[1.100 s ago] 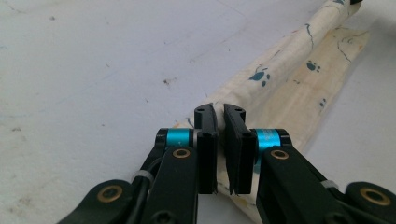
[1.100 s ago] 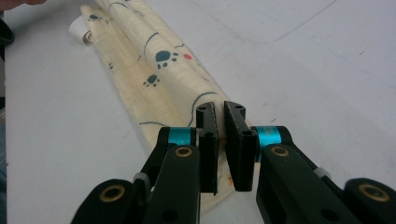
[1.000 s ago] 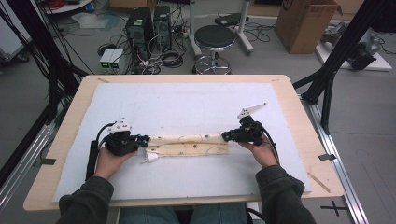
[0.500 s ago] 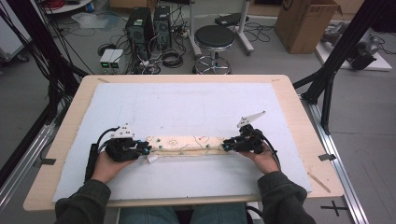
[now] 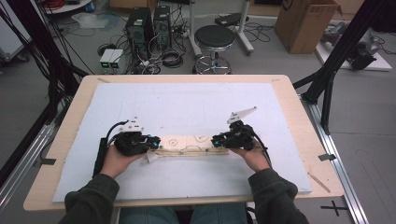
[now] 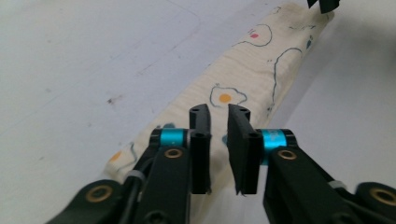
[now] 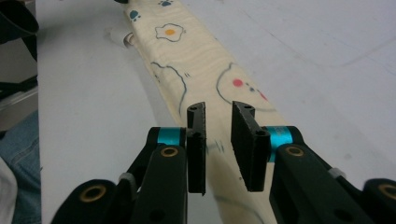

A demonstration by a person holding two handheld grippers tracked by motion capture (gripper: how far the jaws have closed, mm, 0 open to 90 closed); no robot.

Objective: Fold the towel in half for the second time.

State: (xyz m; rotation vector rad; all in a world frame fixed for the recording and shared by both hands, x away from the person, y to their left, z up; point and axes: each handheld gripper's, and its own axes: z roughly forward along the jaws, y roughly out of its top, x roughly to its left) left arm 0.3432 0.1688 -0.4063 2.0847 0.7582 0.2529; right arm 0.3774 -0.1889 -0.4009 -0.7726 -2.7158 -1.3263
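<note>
Folded cloth is lying across the near middle of the white mat, stretching between the left gripper and right gripper, whose narrowly parted jaws have just been closing over its ends.

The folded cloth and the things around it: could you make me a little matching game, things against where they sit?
Things:
1. folded cloth
2. left hand-held gripper
3. right hand-held gripper
4. round stool

Places:
a. at the cloth's right end
b. on the floor beyond the table
c. stretched between both grippers
d. at the cloth's left end

Pairs: 1-c, 2-d, 3-a, 4-b
</note>
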